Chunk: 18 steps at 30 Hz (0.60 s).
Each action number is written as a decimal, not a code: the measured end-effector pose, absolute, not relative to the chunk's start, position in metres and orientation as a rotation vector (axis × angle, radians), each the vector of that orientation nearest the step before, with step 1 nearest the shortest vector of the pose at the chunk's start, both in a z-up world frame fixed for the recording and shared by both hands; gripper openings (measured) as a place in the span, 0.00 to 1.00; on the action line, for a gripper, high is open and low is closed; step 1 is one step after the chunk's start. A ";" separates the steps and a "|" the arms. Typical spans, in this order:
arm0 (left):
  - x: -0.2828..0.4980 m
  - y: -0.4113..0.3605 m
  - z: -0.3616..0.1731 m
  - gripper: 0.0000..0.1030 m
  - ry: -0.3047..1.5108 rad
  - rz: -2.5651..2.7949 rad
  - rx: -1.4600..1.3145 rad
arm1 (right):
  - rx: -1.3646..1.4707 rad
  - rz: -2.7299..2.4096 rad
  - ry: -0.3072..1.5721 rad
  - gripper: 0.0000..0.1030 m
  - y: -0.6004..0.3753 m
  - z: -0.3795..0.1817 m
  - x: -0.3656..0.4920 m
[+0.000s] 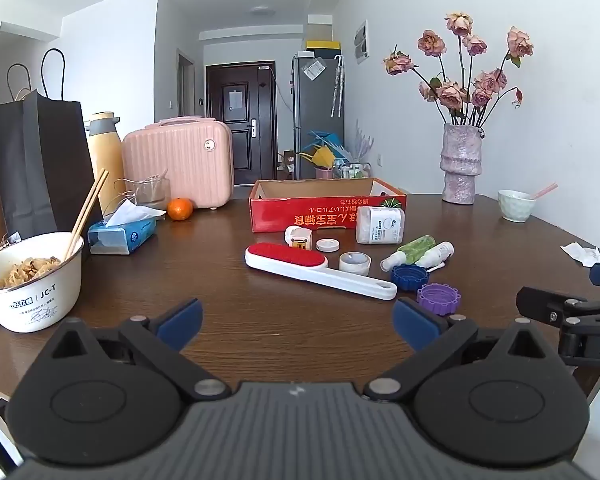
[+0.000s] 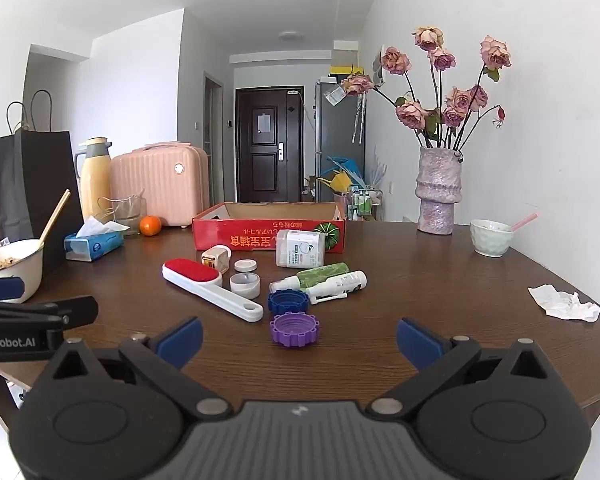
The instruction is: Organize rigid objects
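2 grippers hover over the near edge of the table, jaws spread wide and empty: the left gripper and the right gripper, which bears "enRobot.AI" where it shows in the other view.

Going left to right: a noodle bowl marked "JC-T" with chopsticks, a tissue pack and an orange sit well left, probably not part of the job. The loose rigid items lie clustered mid-table, just in front of the red box, likely set there for easy loading: a lint brush, a small white case, 2 white lids, a white jar on its side, 2 spray bottles, a blue cap and a purple cap. The box stands open and looks empty, its print upside down from here; I cannot read it reliably.

Nothing seems sorted yet. The purple cap, nearest the right gripper, seems the easy first pick.
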<state>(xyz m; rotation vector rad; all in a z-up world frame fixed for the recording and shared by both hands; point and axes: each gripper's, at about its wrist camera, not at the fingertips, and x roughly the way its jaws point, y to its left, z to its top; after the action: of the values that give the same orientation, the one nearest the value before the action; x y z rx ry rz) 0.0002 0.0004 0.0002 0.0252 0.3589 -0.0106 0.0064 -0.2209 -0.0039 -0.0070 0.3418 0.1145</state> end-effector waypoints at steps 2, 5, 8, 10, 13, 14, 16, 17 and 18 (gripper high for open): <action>0.000 0.000 0.000 1.00 0.356 -0.011 0.028 | -0.008 0.115 0.340 1.00 -0.221 -0.004 0.006; 0.000 0.002 0.001 1.00 0.355 -0.016 0.028 | -0.006 0.115 0.340 1.00 -0.221 -0.004 0.006; 0.001 0.005 0.001 1.00 0.354 -0.017 0.024 | -0.007 0.114 0.341 1.00 -0.221 -0.004 0.007; -0.003 -0.003 0.000 1.00 0.349 -0.015 0.037 | -0.007 0.115 0.340 1.00 -0.221 -0.004 0.006; -0.004 -0.003 0.002 1.00 0.348 -0.015 0.035 | -0.007 0.116 0.341 1.00 -0.221 -0.004 0.006; -0.004 -0.003 0.003 1.00 0.349 -0.015 0.034 | -0.007 0.116 0.341 1.00 -0.221 -0.004 0.006; -0.004 -0.004 0.003 1.00 0.350 -0.014 0.033 | -0.008 0.117 0.341 1.00 -0.221 -0.004 0.006; -0.004 -0.004 0.004 1.00 0.350 -0.014 0.033 | -0.008 0.117 0.341 1.00 -0.221 -0.004 0.006; -0.004 -0.005 0.004 1.00 0.349 -0.015 0.032 | -0.008 0.116 0.340 1.00 -0.221 -0.004 0.006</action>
<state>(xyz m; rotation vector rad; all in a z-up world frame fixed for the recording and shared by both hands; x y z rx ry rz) -0.0037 -0.0048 0.0045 0.0323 0.3493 -0.0152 0.0063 -0.2212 -0.0042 -0.0080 0.3405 0.1163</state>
